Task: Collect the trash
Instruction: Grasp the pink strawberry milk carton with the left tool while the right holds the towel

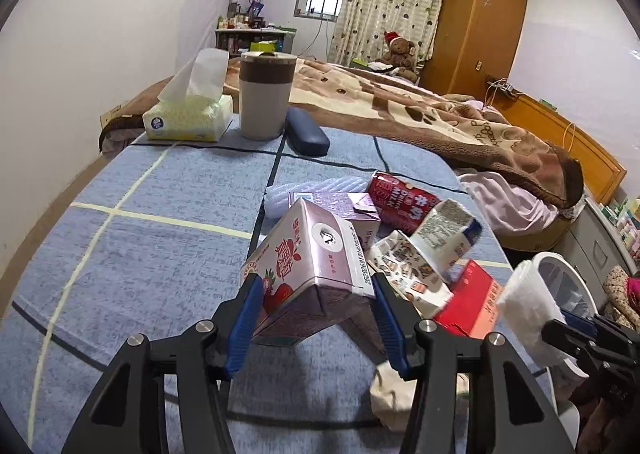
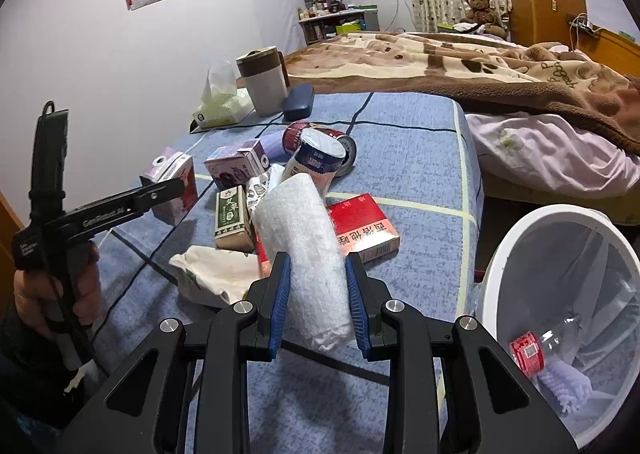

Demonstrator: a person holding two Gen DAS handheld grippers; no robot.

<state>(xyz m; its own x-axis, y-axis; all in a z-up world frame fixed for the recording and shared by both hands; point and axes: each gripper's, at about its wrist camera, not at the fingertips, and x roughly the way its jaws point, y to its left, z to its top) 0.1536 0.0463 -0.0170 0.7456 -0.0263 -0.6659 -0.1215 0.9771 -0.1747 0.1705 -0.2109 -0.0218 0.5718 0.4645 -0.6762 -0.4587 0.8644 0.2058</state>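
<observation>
My left gripper (image 1: 316,281) is shut on a pink strawberry milk carton (image 1: 304,254), its blue pads pressing both sides; the carton hangs tilted just above the blue checked table cover (image 1: 160,246). From the right wrist view, that carton (image 2: 176,174) sits in the left gripper (image 2: 160,190), held by a person's hand. My right gripper (image 2: 318,259) is shut on a white bubble-wrap roll (image 2: 304,222). More trash lies on the cover: a red can (image 1: 400,198), a red box (image 2: 364,222), a green box (image 2: 232,218), a purple carton (image 2: 236,166) and crumpled paper (image 2: 212,274).
A white bin (image 2: 520,238) stands off the table's right edge with a clear bottle (image 2: 532,350) inside. At the far end stand a tissue box (image 1: 188,118), a lidded cup (image 1: 264,94) and a dark glasses case (image 1: 308,132). A bed with a brown blanket (image 1: 440,110) lies beyond.
</observation>
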